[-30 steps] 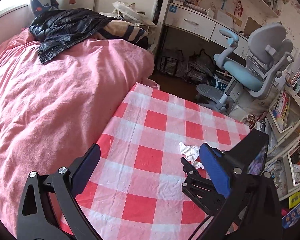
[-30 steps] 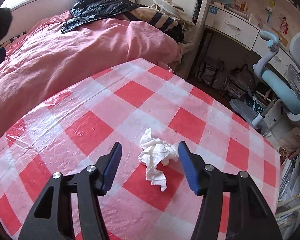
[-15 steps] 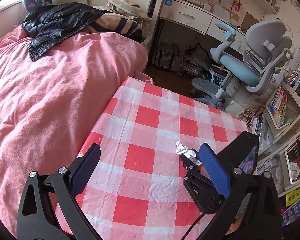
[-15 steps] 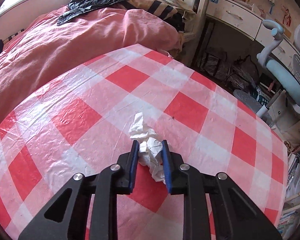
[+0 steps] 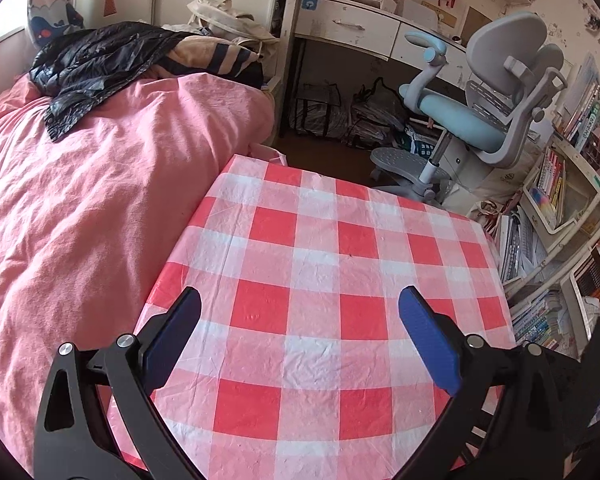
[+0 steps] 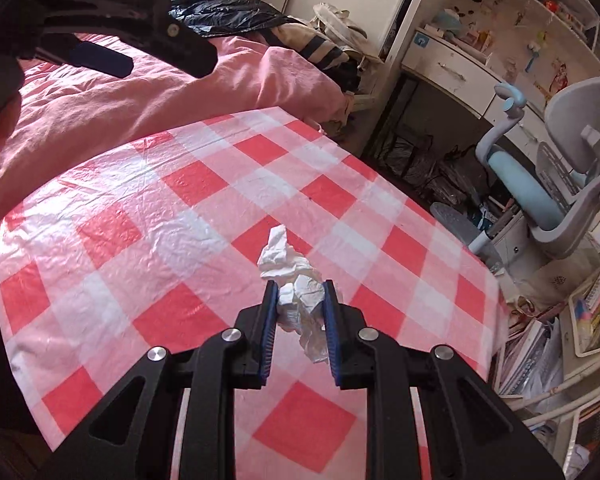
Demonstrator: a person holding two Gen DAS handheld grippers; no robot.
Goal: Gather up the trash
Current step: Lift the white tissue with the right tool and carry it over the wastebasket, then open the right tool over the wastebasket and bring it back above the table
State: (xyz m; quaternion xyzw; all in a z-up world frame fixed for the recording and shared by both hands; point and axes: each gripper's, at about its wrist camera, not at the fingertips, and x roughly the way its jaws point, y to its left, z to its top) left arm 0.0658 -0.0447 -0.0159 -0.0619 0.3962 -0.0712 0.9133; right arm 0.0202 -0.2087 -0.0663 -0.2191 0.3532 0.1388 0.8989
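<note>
The right gripper (image 6: 299,286) has just closed its fingers (image 6: 269,312) on the crumpled tissue (image 6: 296,280), which sits clamped between them, one end poking out past the tips, above the checked surface (image 6: 140,216). The left gripper (image 5: 300,308) stands wide with nothing between its fingers. Step in hand: pickup made, carry beginning. No bin shows in either view; the next move calls for locating one and keeping the clamp firm in transit.

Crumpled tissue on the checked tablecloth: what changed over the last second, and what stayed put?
The right gripper closed its jaws on the crumpled tissue, which had lain loose between open jaws, and has lifted it off the checked tablecloth. The left gripper stayed open and empty. The cloth did not shift.
</note>
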